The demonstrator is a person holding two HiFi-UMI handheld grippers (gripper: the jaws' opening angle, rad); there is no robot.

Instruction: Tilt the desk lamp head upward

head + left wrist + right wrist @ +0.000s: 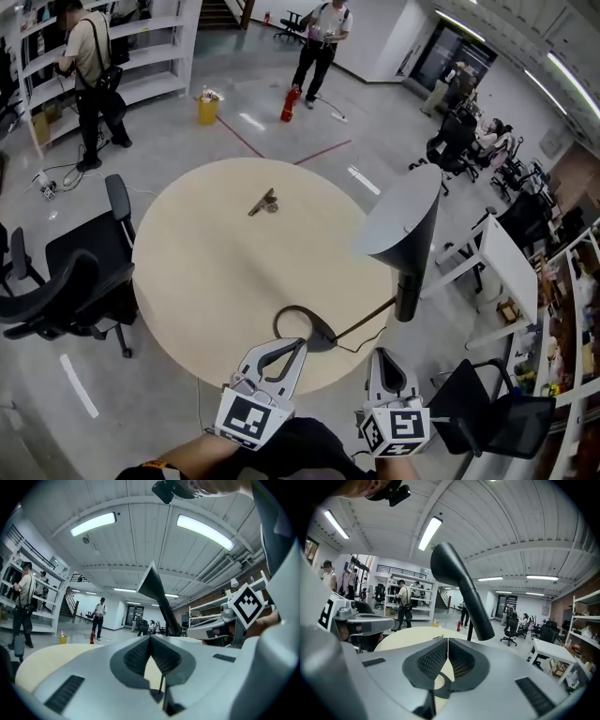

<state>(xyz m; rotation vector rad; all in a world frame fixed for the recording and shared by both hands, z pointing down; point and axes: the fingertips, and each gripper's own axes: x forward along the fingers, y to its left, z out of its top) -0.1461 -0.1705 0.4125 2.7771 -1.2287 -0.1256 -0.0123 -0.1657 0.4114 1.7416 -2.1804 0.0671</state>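
Note:
A black desk lamp stands on the near edge of the round beige table (216, 272). Its flat base (323, 337) is close to me, and a thin arm (361, 322) slopes up to the right. The cone-shaped lamp head (405, 225) hangs over the table's right rim. My left gripper (302, 343) hovers at the lamp base with its jaws shut and nothing between the pads. My right gripper (380, 354) is just right of it, under the arm, also shut and empty. The lamp head (152, 585) rises beyond the left gripper (150, 638), and the lamp head (457, 576) looms over the right gripper (447, 641).
A small metal clip-like object (263, 202) lies on the far part of the table. Black office chairs (75, 272) stand at the left and another chair (497, 412) at the lower right. A white desk (502, 272) is to the right. People stand far back by a fire extinguisher (290, 105).

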